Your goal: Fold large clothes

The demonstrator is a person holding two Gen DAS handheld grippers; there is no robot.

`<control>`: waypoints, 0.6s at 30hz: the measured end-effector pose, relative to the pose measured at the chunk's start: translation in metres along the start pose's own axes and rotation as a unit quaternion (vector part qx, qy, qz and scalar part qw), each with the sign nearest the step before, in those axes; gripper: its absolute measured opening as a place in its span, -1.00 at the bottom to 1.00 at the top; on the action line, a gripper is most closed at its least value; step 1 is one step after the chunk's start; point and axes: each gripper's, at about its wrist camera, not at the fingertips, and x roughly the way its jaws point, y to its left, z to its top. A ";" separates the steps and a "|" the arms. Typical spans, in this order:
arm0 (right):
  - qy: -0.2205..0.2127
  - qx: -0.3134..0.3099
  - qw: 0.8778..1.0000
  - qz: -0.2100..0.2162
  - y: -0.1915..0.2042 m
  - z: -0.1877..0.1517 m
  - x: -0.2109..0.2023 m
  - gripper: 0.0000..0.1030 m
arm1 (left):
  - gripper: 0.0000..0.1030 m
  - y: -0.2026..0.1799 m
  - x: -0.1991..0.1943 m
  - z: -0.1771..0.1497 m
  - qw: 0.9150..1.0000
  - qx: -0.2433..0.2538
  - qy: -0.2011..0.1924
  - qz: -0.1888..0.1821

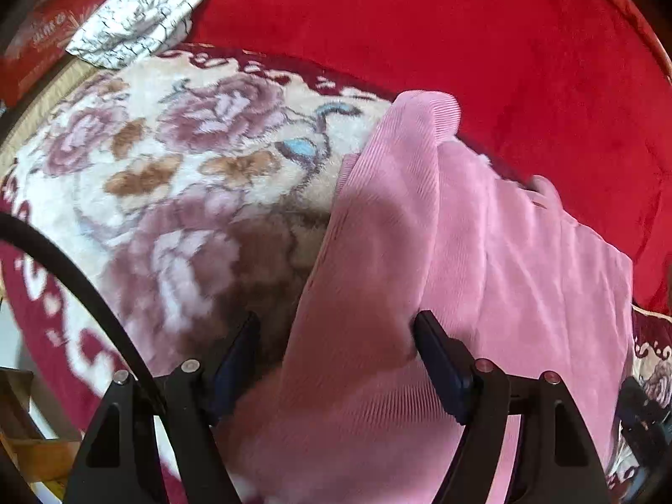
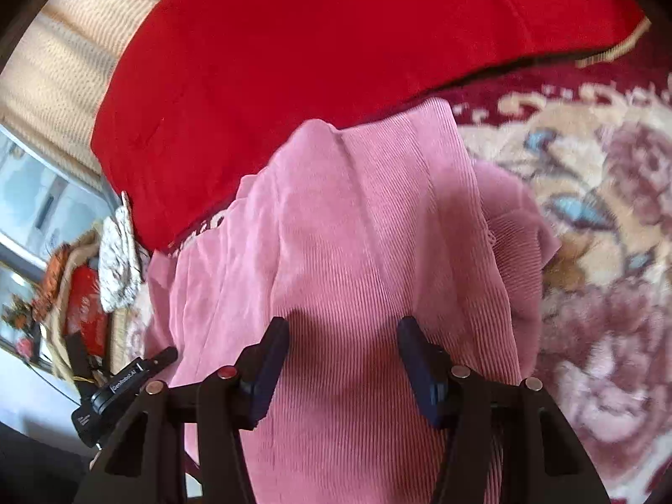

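1. Pink corduroy garment [image 1: 441,252] lies bunched on the floral plush blanket [image 1: 168,168], its far edge just short of the red velvet cover [image 1: 462,21]. It's partly folded: layers overlap and a ridge runs near to far.
2. Your left gripper [image 1: 336,336] is spread wide, over the garment's left edge. Cloth sits between the fingers, but neither pad looks to be pressing it. I read no grip.
3. Your right gripper [image 2: 342,344] is about half open above the ribbed middle. The pads straddle the fabric with gaps showing both sides, so nothing is held there either.
4. My call on the step: you're placing for the next fold. Set both grippers on matching edge points before you close, or the fold will skew.
5. Pinch all the stacked layers. Corduroy is thick and ribbed, so a shallow bite could slip off the top layer.
6. The fleecy pile underneath likely drags; lift the cloth clear rather than sliding it.
7. Frames are motion-blurred, so the exact edge positions are uncertain.
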 end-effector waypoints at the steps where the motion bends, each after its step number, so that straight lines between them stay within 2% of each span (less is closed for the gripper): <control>1: -0.011 -0.007 1.000 0.008 0.006 -0.003 -0.010 0.14 | 0.48 0.000 -0.014 -0.003 1.000 -0.001 -0.011 -0.006; 4: -0.031 -0.015 0.999 0.022 0.017 -0.009 -0.028 0.14 | 0.48 -0.002 -0.049 -0.009 0.997 0.009 -0.067 -0.022; 5: -0.037 -0.022 0.998 0.037 0.022 -0.012 -0.034 0.15 | 0.49 -0.002 -0.061 -0.014 0.994 0.021 -0.103 -0.021; 7: -0.056 -0.053 0.995 0.064 0.033 -0.021 -0.044 0.36 | 0.67 0.006 -0.069 -0.032 0.984 0.047 -0.174 -0.011; 8: -0.061 -0.066 0.994 0.065 0.038 -0.026 -0.042 0.41 | 0.70 0.010 -0.065 -0.039 0.981 0.052 -0.188 -0.009; 9: -0.060 -0.081 0.993 0.055 0.039 -0.033 -0.040 0.43 | 0.70 0.021 -0.047 -0.045 0.984 0.045 -0.175 0.003; 10: -0.040 -0.095 0.994 0.031 0.040 -0.036 -0.028 0.44 | 0.70 0.027 -0.027 -0.038 0.993 0.023 -0.117 0.017; 11: -0.022 -0.097 0.995 0.022 0.039 -0.037 -0.018 0.43 | 0.70 0.035 -0.012 -0.030 0.997 0.004 -0.075 0.001; 12: 0.000 -0.092 0.996 0.020 0.034 -0.036 -0.005 0.44 | 0.72 0.048 0.002 -0.023 0.997 -0.032 -0.045 -0.044; 13: 0.009 -0.085 0.996 0.023 0.030 -0.035 0.005 0.44 | 0.72 0.056 0.002 -0.018 0.996 -0.052 -0.058 -0.053; 16: 0.002 -0.087 0.996 0.026 0.033 -0.028 0.007 0.45 | 0.72 0.055 -0.007 -0.010 0.995 -0.021 -0.094 -0.003; 18: -0.017 -0.082 0.995 0.060 0.034 -0.023 -0.001 0.45 | 0.72 0.052 -0.014 -0.010 0.993 -0.003 -0.119 0.001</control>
